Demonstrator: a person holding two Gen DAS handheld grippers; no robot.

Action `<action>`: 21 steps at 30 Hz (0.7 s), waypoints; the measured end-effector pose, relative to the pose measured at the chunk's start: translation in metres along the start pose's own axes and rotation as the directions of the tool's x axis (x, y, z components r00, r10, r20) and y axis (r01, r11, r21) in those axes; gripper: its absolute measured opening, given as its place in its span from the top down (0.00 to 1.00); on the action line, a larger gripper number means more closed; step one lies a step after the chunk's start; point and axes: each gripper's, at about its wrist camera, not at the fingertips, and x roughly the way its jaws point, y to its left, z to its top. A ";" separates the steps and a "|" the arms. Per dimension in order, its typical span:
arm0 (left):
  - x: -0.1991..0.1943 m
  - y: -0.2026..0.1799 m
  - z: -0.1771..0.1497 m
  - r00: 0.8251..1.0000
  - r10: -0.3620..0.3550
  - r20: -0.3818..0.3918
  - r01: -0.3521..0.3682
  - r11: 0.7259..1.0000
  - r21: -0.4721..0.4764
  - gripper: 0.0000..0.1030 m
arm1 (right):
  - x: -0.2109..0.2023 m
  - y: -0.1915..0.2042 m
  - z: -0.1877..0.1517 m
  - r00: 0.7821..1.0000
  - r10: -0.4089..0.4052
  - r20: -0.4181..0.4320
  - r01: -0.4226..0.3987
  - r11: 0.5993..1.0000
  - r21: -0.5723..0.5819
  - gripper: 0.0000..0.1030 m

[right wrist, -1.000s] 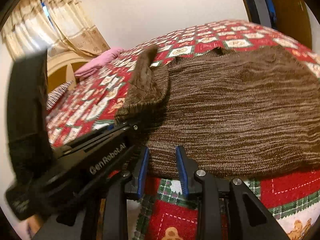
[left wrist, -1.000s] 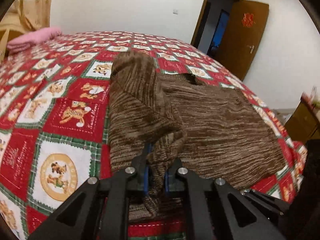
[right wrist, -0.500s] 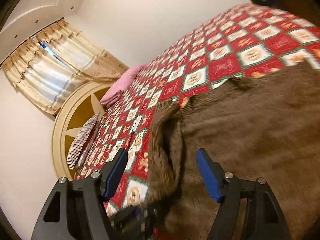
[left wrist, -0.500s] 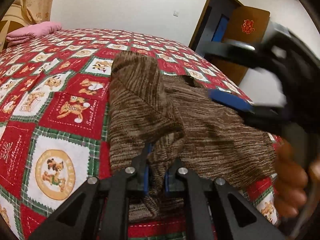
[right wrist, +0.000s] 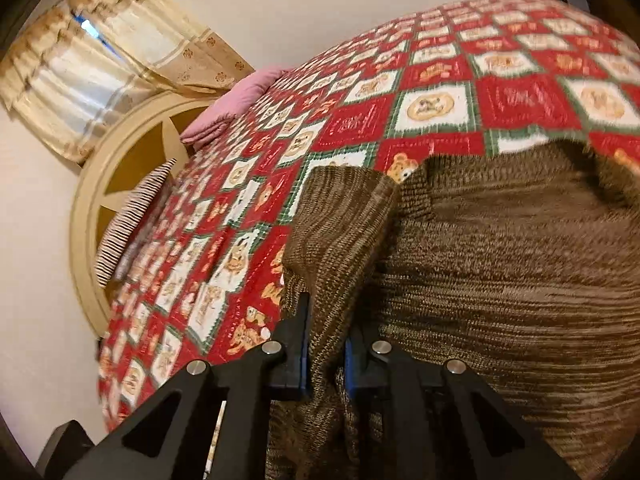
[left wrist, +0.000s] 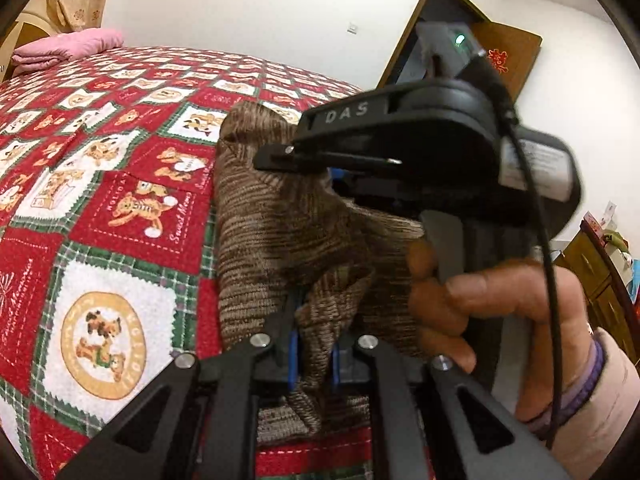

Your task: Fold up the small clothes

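The brown knit sweater [right wrist: 500,280] lies on the red patchwork bedspread [left wrist: 100,200], its sleeve edge clenched at six o'clock in the left gripper [left wrist: 314,354], while the right gripper [right wrist: 326,354], its jaws just closed on the sleeve, pinches it further up, apparently to fold it inward.

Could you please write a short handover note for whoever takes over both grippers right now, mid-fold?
Left gripper: shut on a bunched fold of the brown knit sweater, near its lower edge.
Right gripper: jaws have just closed on the sweater's sleeve; cloth is pinched between the blue pads. The person's hand holds it right beside the left gripper.
Where: the sweater lies on the red patchwork bedspread, body spread flat, sleeve partly drawn in.
Done: both grips taken.
Left: likely carry the sleeve over the body, then fold the body and smooth it.
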 end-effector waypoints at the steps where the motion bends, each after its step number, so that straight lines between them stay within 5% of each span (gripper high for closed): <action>1: -0.001 0.000 -0.001 1.000 0.002 0.002 -0.002 1.000 0.001 0.87 | -0.006 0.006 -0.001 1.000 -0.021 0.018 0.021 0.999 -0.028 0.88; 9: -0.023 -0.044 0.002 0.995 0.044 0.089 -0.058 0.985 0.164 0.88 | -0.069 0.028 0.009 0.983 -0.134 0.125 0.156 0.971 -0.184 0.90; 17: -0.025 -0.150 0.008 0.992 -0.104 0.067 0.071 0.922 0.381 0.88 | -0.156 -0.012 0.029 0.944 -0.290 0.156 0.323 0.904 -0.278 0.91; 21: -0.003 -0.200 -0.004 0.989 -0.145 -0.007 0.133 0.882 0.453 0.88 | -0.191 -0.053 0.027 0.918 -0.368 0.148 0.396 0.873 -0.286 0.91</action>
